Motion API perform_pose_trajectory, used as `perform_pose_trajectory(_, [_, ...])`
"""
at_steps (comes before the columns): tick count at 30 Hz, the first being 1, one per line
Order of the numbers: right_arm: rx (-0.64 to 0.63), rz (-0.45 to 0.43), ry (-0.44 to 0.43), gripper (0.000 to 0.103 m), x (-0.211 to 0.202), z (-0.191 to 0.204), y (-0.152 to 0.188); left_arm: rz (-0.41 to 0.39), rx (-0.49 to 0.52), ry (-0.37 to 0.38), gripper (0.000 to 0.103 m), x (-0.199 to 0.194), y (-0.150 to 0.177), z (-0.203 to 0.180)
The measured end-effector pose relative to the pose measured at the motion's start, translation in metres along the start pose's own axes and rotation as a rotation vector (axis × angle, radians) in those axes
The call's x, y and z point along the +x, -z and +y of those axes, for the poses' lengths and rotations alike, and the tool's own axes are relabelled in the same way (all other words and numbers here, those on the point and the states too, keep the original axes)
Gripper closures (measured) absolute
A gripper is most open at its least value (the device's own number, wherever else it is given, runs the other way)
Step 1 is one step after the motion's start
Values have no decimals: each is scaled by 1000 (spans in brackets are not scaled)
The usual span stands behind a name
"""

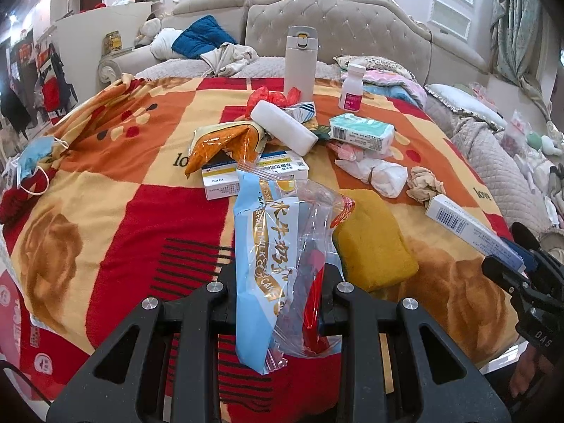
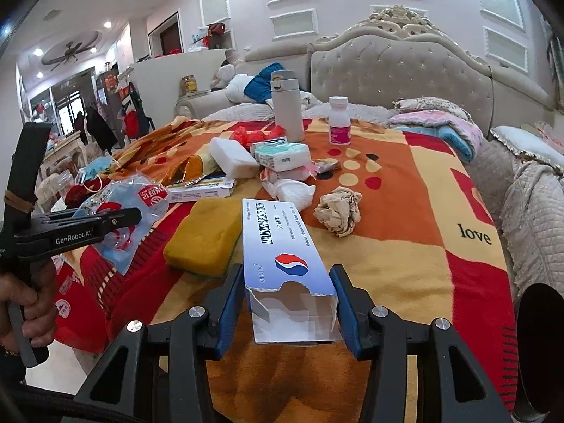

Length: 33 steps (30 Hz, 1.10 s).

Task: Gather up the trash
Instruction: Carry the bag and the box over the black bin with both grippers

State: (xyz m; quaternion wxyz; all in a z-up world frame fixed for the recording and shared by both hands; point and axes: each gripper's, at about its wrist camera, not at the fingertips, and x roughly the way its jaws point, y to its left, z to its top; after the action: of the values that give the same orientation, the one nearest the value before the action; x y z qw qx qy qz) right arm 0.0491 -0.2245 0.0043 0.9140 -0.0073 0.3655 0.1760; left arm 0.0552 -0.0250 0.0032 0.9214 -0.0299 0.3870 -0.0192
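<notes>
My left gripper is shut on a clear plastic bag that holds a light blue snack wrapper; it hangs above the blanket. The same bag shows in the right wrist view, held by the left gripper. My right gripper is shut on a long white medicine box with an open torn end; the box also shows at the right of the left wrist view. Crumpled tissues, an orange wrapper and red plastic lie on the blanket.
The patterned blanket also carries a yellow sponge, white foam block, tissue pack, medicine boxes, a white flask, a pill bottle and a blue face mask. A sofa stands behind.
</notes>
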Motion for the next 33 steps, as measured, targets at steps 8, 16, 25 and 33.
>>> perform_pose_trajectory(8, [-3,8,7,56,1,0,0,1,9,-12,78,2,2,-2])
perform_pose_trajectory(16, [7,3,6,56,0,-1,0,2,16,-15,78,3,1,-3])
perform_pose_trajectory(25, [22,-3,17,56,-5,-8,-1,-8,27,-13,78,0,-3,-8])
perform_pose_trajectory(33, [63,-30,42,56,-21,-29,4,-33,80,3,78,-10,-12,-35])
